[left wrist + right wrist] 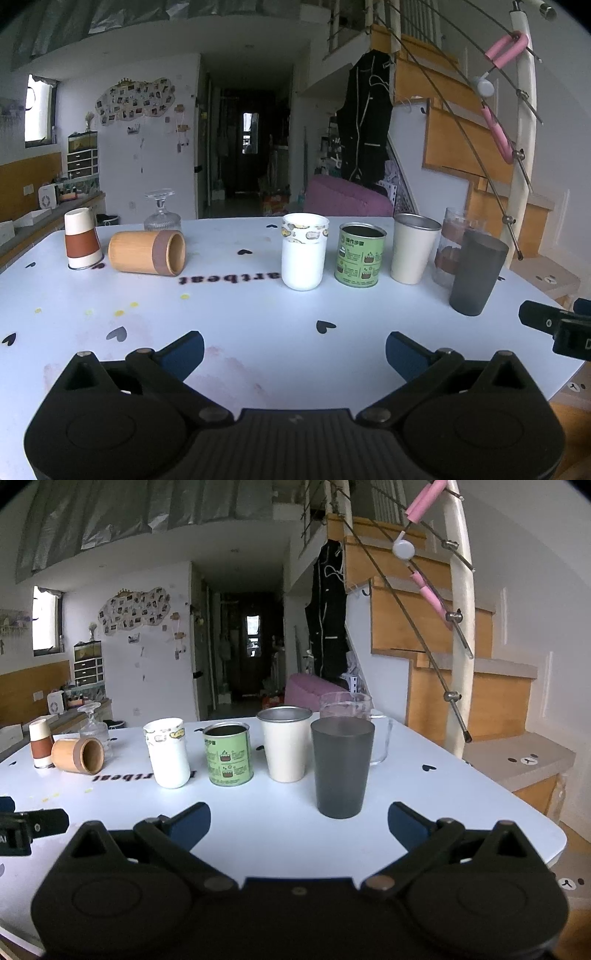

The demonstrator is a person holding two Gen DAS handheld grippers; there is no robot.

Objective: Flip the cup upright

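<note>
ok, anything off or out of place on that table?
Yes. The bamboo cup lies on its side at the table's left end, mouth facing right. Beside it the paper cup and the glass goblet stand upside down. No spills visible.

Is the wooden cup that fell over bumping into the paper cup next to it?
Apart. The left wrist view shows a strip of table between the wooden cup on its side and the upside-down paper cup.

Wood cup (147,252) showing matt grain | goblet (161,211) gleaming as ribbed glass | green tin (228,754) wearing paper label | dark tumbler (342,767) looking matt | table (258,317) shining smooth
</note>
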